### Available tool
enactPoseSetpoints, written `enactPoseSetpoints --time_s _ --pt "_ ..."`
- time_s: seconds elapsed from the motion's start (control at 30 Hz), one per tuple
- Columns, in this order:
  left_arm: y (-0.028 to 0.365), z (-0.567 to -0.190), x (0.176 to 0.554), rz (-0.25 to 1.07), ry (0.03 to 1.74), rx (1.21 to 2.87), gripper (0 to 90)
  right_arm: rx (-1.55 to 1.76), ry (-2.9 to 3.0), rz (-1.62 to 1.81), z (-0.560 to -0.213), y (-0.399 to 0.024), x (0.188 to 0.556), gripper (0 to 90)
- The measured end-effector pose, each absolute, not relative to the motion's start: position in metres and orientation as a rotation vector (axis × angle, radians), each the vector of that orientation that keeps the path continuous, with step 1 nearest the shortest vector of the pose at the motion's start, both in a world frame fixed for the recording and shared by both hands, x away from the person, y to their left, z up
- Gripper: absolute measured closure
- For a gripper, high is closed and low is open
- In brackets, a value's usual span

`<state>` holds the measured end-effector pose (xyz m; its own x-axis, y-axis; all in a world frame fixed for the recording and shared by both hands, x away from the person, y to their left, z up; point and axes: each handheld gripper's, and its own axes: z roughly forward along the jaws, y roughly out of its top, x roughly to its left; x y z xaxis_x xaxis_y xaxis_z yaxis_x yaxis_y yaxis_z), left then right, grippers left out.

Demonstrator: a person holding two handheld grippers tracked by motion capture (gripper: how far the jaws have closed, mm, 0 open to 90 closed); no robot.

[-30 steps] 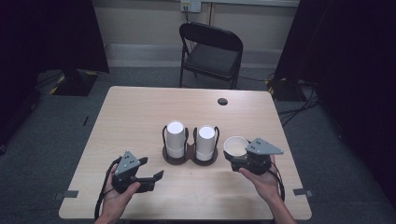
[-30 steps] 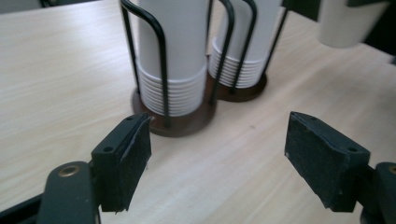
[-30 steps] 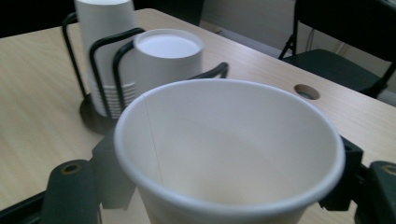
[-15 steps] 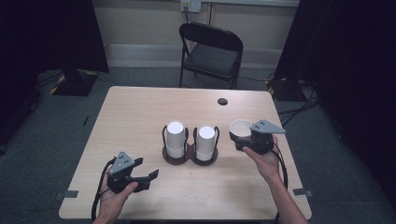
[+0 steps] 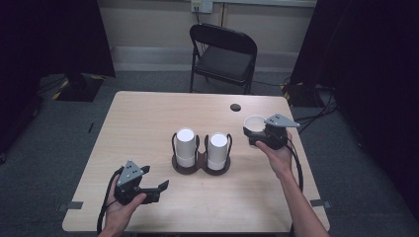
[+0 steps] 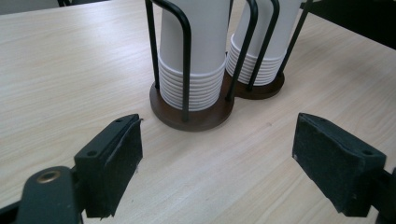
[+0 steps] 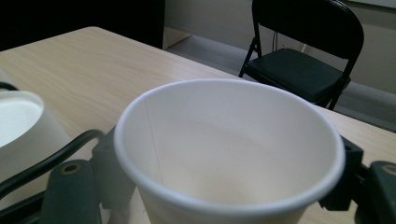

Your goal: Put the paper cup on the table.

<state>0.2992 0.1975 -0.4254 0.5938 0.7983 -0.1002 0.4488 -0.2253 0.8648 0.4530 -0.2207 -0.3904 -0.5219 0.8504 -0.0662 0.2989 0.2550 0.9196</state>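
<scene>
A dark double cup holder [image 5: 201, 165] with black wire loops stands at the table's middle, with two stacks of upside-down white paper cups, one on the left [image 5: 186, 146] and one on the right [image 5: 217, 150]. In the left gripper view both stacks [image 6: 194, 51] rise just beyond the open jaws. My left gripper [image 5: 160, 189] rests low near the front left edge, open and empty. My right gripper [image 5: 253, 132] is lifted at the right side of the table, shut on a single upright white paper cup [image 5: 255, 122] [image 7: 229, 154].
The light wooden table [image 5: 148, 118] has a round cable hole [image 5: 235, 107] near its far edge. A black folding chair [image 5: 225, 52] [image 7: 303, 60] stands behind the table. Black curtains hang on both sides. Cables trail from both grippers.
My right gripper has lifted the single cup up and away toward the far right. My left gripper has drawn back toward the front left edge and stays open.
</scene>
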Motion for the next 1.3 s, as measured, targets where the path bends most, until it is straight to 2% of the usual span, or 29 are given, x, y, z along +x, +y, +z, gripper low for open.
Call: enactPoseSetpoints --time_s 0.4,0.6,1.03,1.3 --pt "0.199 -0.428 0.300 0.445 1.032 1.866 15.9 1.095 1.942 1.236 -0.402 -0.221 0.488 23.5" --pt "0.200 -0.426 0.298 0.450 1.025 1.858 16.1 1.090 1.940 1.205 -0.424 -0.213 0.504 22.9" --pt "0.215 -0.427 0.301 0.447 1.098 1.801 15.9 1.230 1.898 1.232 -0.456 -0.204 0.525 22.5" --pt "0.216 -0.428 0.299 0.456 1.076 1.809 15.9 1.260 1.876 1.211 -0.471 -0.210 0.526 22.3"
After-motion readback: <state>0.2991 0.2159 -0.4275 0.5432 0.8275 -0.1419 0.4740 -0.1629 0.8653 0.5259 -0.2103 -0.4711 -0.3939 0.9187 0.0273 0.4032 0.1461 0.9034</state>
